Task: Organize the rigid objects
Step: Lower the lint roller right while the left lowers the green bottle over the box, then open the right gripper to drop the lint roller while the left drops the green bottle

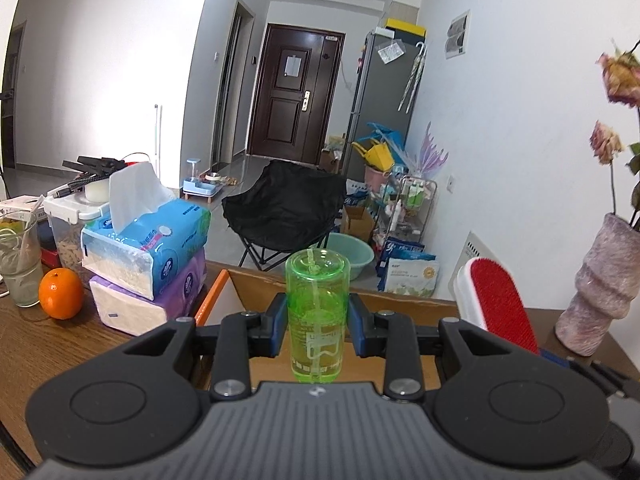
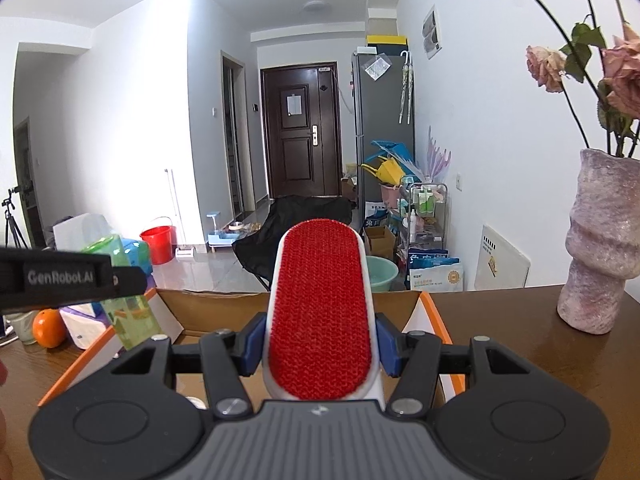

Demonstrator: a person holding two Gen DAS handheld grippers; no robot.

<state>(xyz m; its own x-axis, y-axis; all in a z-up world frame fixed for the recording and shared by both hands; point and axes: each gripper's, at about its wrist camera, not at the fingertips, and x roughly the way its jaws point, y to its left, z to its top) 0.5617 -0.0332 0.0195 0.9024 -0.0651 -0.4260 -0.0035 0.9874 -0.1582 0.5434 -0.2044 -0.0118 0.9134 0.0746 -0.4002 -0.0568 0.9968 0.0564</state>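
My left gripper (image 1: pixel 318 326) is shut on a clear green cup with a straw (image 1: pixel 317 312), held upright above an open cardboard box with an orange rim (image 1: pixel 214 294). My right gripper (image 2: pixel 320 346) is shut on a white lint brush with a red pad (image 2: pixel 320 308), held above the same box (image 2: pixel 434 316). The brush shows at the right of the left wrist view (image 1: pixel 498 300). The green cup (image 2: pixel 128 312) and the left gripper's body (image 2: pixel 60 278) show at the left of the right wrist view.
On the wooden table (image 1: pixel 40 344), left of the box, are stacked tissue packs (image 1: pixel 148 256), an orange (image 1: pixel 61 293) and a glass (image 1: pixel 18 264). A pink vase with dried roses (image 2: pixel 600 240) stands on the table at the right. Beyond the table is a black chair (image 1: pixel 284 208).
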